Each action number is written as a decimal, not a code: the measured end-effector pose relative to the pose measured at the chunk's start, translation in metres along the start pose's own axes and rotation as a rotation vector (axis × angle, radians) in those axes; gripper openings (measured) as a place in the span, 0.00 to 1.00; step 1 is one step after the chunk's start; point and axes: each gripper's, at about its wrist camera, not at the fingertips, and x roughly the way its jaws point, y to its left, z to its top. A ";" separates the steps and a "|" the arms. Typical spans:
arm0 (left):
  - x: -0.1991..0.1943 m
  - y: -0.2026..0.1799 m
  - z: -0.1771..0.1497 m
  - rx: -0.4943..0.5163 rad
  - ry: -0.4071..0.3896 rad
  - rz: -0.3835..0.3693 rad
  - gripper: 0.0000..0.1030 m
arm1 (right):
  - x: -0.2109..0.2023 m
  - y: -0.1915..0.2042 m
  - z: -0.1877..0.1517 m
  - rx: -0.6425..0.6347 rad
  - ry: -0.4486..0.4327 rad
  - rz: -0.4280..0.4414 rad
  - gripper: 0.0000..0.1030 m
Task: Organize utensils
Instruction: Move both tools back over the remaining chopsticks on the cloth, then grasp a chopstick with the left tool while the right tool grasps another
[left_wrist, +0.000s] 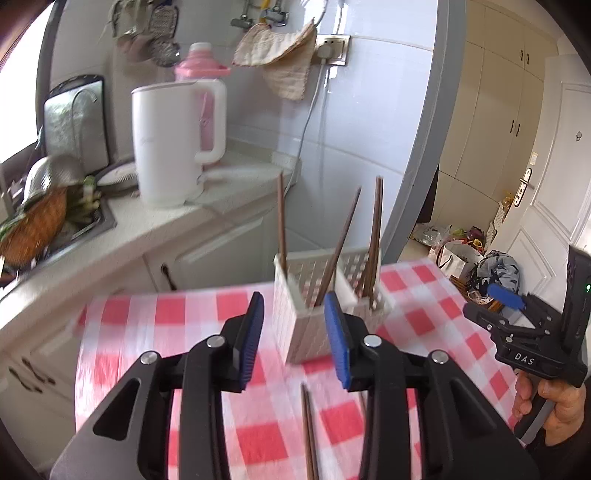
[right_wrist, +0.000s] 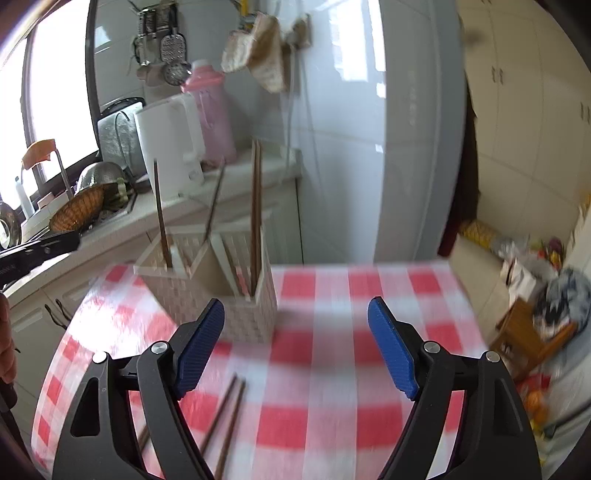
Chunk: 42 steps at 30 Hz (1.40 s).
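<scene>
A white woven two-compartment holder (left_wrist: 314, 325) stands on the red-checked tablecloth (left_wrist: 192, 314) with several brown chopsticks (left_wrist: 373, 236) upright in it. It also shows in the right wrist view (right_wrist: 236, 314) with its chopsticks (right_wrist: 255, 206). Loose chopsticks (left_wrist: 308, 432) lie on the cloth below my left gripper (left_wrist: 293, 336), which is open and empty just in front of the holder. My right gripper (right_wrist: 295, 343) is open wide and empty, to the right of the holder; it also shows in the left wrist view (left_wrist: 517, 317). A loose pair of chopsticks (right_wrist: 225, 421) lies on the cloth near its left finger.
A kitchen counter (left_wrist: 147, 229) runs behind the table with a white kettle (left_wrist: 166, 144), a pink thermos (left_wrist: 201, 66) and a sink with a basket (left_wrist: 33, 232). Right of the table, bags and a wooden stool (right_wrist: 524, 336) sit on the floor.
</scene>
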 end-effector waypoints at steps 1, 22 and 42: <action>-0.003 0.003 -0.016 -0.005 0.010 -0.003 0.36 | -0.001 -0.003 -0.016 0.015 0.015 0.003 0.73; 0.037 0.007 -0.177 -0.038 0.232 -0.038 0.21 | -0.003 -0.021 -0.148 0.105 0.193 -0.017 0.77; 0.091 -0.012 -0.176 0.031 0.293 -0.033 0.10 | 0.020 0.010 -0.146 0.038 0.230 0.031 0.77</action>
